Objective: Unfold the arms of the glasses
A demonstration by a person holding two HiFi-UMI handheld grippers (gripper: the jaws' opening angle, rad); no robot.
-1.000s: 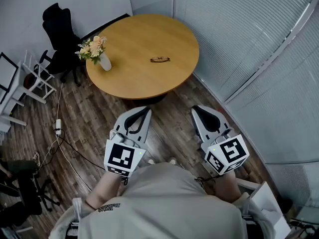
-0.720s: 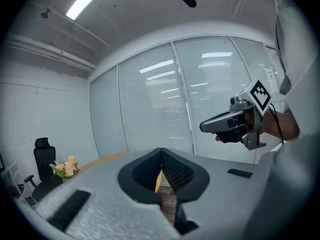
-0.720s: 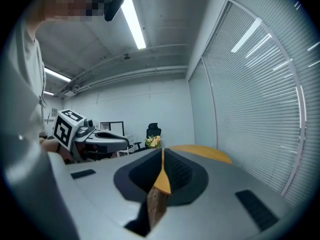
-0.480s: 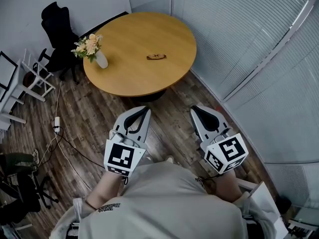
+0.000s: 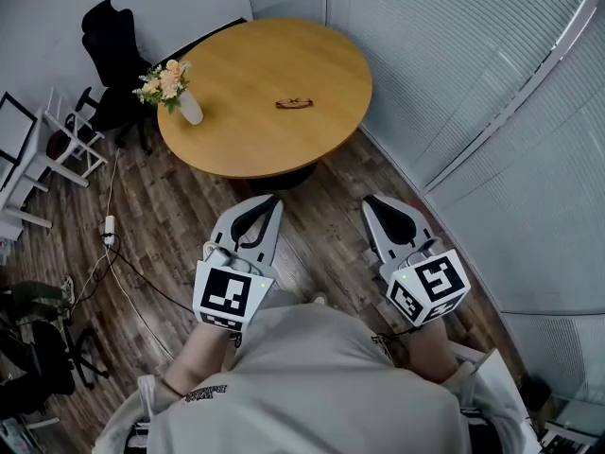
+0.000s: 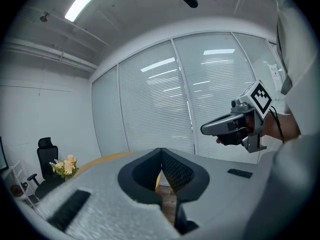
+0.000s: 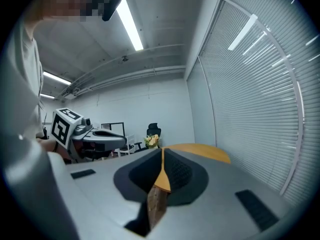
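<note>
The glasses lie near the middle of the round wooden table, folded as far as I can tell from this far off, and well apart from both tongs. I judge them light, thin-framed and fragile, with lenses that would slip under a pad. I would steady the frame front at a rim corner with one tong and ease each arm outward near its tip with the other. My left gripper has its jaws closed together on nothing. My right gripper is the same, pads meeting, empty.
</note>
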